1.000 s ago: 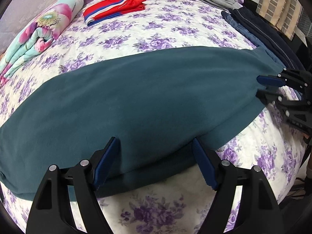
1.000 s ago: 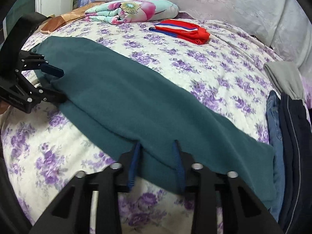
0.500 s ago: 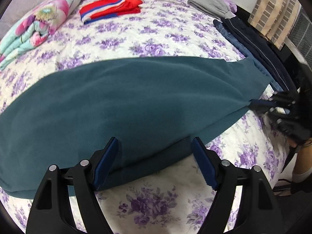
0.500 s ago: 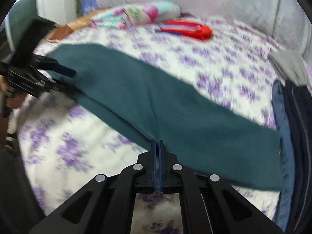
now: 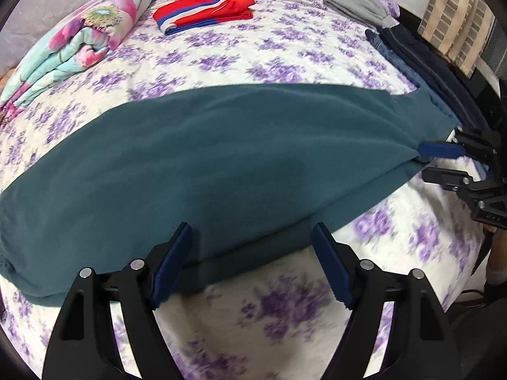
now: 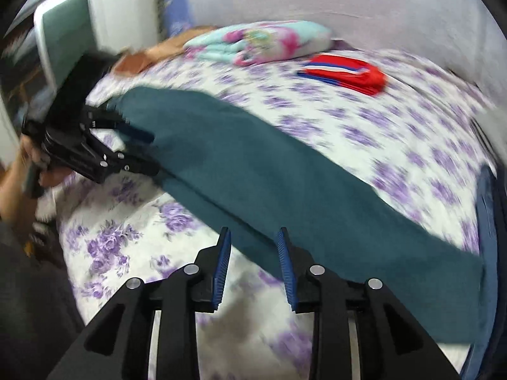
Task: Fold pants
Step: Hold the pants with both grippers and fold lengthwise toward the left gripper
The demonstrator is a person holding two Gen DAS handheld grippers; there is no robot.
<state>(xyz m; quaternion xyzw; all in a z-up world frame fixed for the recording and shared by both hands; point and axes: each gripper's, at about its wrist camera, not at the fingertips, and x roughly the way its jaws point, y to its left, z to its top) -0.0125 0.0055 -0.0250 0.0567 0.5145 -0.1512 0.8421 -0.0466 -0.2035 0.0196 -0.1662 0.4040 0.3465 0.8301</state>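
- Left claw [image 5: 252,266]: spread wide astride teal pants [image 5: 221,164] edge.
- Right claw [image 6: 253,266]: parted, holding nothing; blurred.
- Pants' far corner cut off in right wrist view.

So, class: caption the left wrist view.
Open left gripper at the near edge of teal pants spread on a floral bed.

Pants [image 5: 221,164] lengthwise across bed [image 5: 285,50], folded garment [image 5: 202,12] behind, quilt [image 5: 79,50] far left

Teal pants [image 5: 221,164], folded lengthwise, flat across floral bed
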